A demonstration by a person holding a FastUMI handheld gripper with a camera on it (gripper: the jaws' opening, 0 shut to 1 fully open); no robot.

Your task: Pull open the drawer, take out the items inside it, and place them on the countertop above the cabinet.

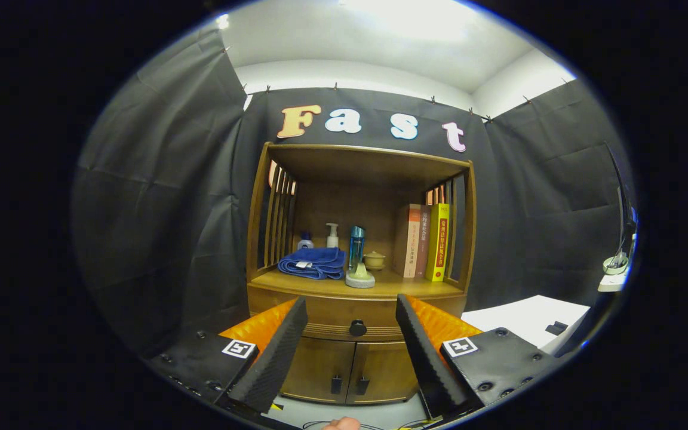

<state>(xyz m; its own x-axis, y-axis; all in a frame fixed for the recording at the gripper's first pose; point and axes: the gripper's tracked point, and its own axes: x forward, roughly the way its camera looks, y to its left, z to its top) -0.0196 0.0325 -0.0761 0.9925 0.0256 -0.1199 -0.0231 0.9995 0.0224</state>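
A wooden cabinet [359,298] stands against the booth wall ahead. Its drawer [326,315] is closed, with a dark round knob [357,328] at its middle. My gripper [351,313] is open, held some way back from the cabinet, and the knob appears between the two fingertips. Nothing is held. The countertop [392,288] above the drawer carries a folded blue towel [313,262], a blue bottle [356,246] and a pale green round object [360,278]. What lies inside the drawer is hidden.
Behind the towel stand a white pump bottle [332,235] and a small blue-capped bottle [304,240]. A small lidded pot [374,260] and several upright books [424,242] stand to the right. Two lower doors [350,370] sit under the drawer. A white table [529,316] stands to the right.
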